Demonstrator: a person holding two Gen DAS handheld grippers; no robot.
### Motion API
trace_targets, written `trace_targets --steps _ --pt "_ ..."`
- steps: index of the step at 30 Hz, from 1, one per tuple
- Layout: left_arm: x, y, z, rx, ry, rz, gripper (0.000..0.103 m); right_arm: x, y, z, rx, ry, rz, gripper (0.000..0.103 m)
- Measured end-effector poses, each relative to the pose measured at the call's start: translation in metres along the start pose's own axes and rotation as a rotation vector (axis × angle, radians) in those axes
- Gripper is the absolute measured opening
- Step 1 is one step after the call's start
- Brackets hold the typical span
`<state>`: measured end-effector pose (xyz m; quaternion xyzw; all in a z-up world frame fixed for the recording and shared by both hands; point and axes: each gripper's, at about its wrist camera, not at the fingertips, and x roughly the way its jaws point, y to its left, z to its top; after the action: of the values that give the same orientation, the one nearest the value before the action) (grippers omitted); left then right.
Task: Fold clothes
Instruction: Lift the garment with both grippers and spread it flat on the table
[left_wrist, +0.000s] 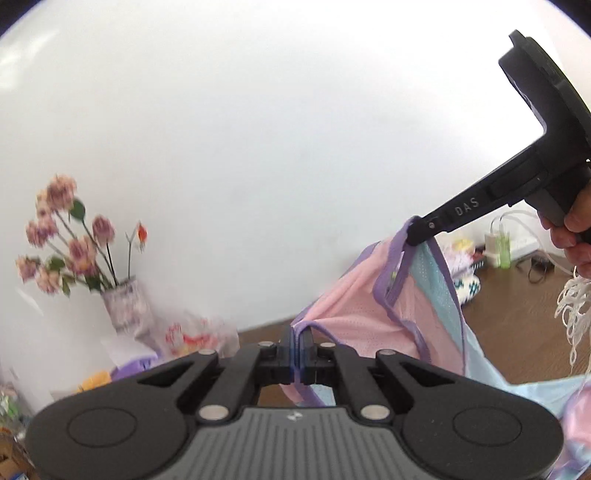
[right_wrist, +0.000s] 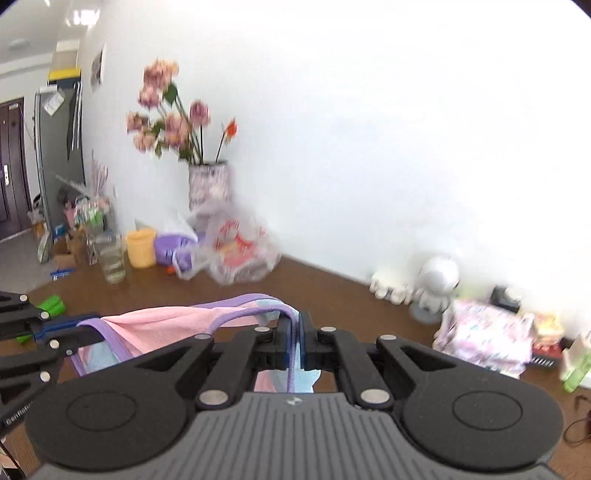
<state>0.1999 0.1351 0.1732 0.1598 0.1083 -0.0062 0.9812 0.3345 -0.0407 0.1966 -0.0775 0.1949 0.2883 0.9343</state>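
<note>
**A:** How far along was the folding?

**B:** Barely begun, by my reading. The pink, pale-blue and purple-trimmed mesh garment (left_wrist: 373, 317) hung in the air between the two tools, with no fold visible in it. It was spread out, not laid flat.

**A:** What had hold of it?

**B:** Both. The left gripper (left_wrist: 298, 345) had its fingers pressed together on a purple-edged part of the cloth, with fabric trailing below them. The right gripper (right_wrist: 295, 332) was likewise clamped tight on a purple trim strip, which ran down through its fingers. In the left view the right tool reached in from the far right, pinching the upper edge, with a person's hand (left_wrist: 570, 232) on its grip.

**A:** And below it?

**B:** The brown wooden tabletop (right_wrist: 332, 291), with a patterned vase of pink flowers (right_wrist: 208, 182) at its far left against the white wall. The garment did not seem to rest on the tabletop, though its lower end was out of sight.

**A:** So what remained?

**B:** Nearly everything, I'd judge: laying it down, smoothing it, and making each fold.
</note>
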Motion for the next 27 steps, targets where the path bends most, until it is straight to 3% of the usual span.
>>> trace_targets --steps 2,4,9,13,20,27 --pt "-0.025 -0.015 0.006 0.044 -0.044 -0.034 0.001 -0.04 -0.015 0.003 -0.016 -0.052 -0.018 0.003" --pt "-0.042 -0.039 -0.001 0.093 -0.035 -0.099 0.001 -0.075 -0.026 -0.008 -0.042 -0.069 -0.03 0.003" --pt "-0.069 -0.096 -0.037 0.153 0.034 -0.229 0.001 -0.118 -0.036 -0.08 -0.08 0.021 -0.05 0.003" --pt "-0.07 -0.123 -0.073 0.11 0.147 -0.314 0.001 -0.14 -0.033 -0.141 -0.04 0.102 -0.004 0.003" --pt "-0.053 -0.127 -0.131 0.021 0.327 -0.32 0.001 -0.157 -0.009 -0.231 0.02 0.287 0.115 0.003" --pt "-0.057 -0.111 -0.146 -0.035 0.387 -0.302 0.002 -0.148 0.03 -0.258 -0.01 0.378 0.226 0.004"
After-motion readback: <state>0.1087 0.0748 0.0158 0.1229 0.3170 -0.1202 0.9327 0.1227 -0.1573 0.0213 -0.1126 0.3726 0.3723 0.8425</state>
